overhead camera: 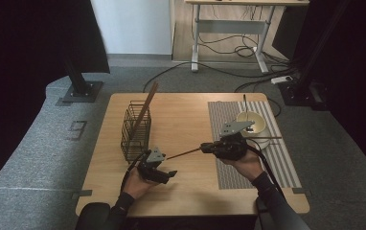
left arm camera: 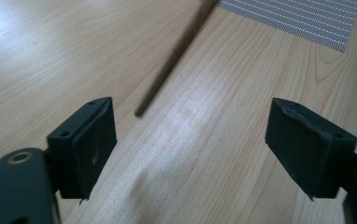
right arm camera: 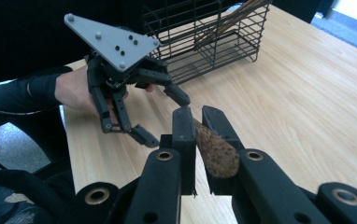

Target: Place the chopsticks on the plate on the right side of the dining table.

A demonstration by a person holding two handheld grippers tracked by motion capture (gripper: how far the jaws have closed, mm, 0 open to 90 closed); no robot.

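Right gripper (right arm camera: 196,122): jaws pressed onto the thick end of a chopstick (right arm camera: 216,151), which sits clamped between the pads and runs forward out of the grip. Chopstick, seen from above (overhead camera: 183,154): slants from that gripper toward the basket (overhead camera: 136,132), thin tip low over the bare wood just short of the left gripper (overhead camera: 170,173). Left gripper: jaws spread wide with nothing between them; in its own view the stick's tip (left arm camera: 141,111) hangs ahead of the gap, nearer one pad, touching neither. Step in hand, by judgement: a hand-over of the stick from right to left, bound for the basket, where another chopstick (overhead camera: 145,108) already leans upright. Next move calls for: left jaws brought round the thin end and closed squarely on it, the right letting go only once that pinch is firm; a narrow round stick may roll or slip if caught off-centre. Pose: right hand (overhead camera: 248,163) to the mat side of the basket, gripper pointing back toward it, roughly level; left hand (overhead camera: 138,182) just in front of the basket, wrist turned so its gripper faces the oncoming tip
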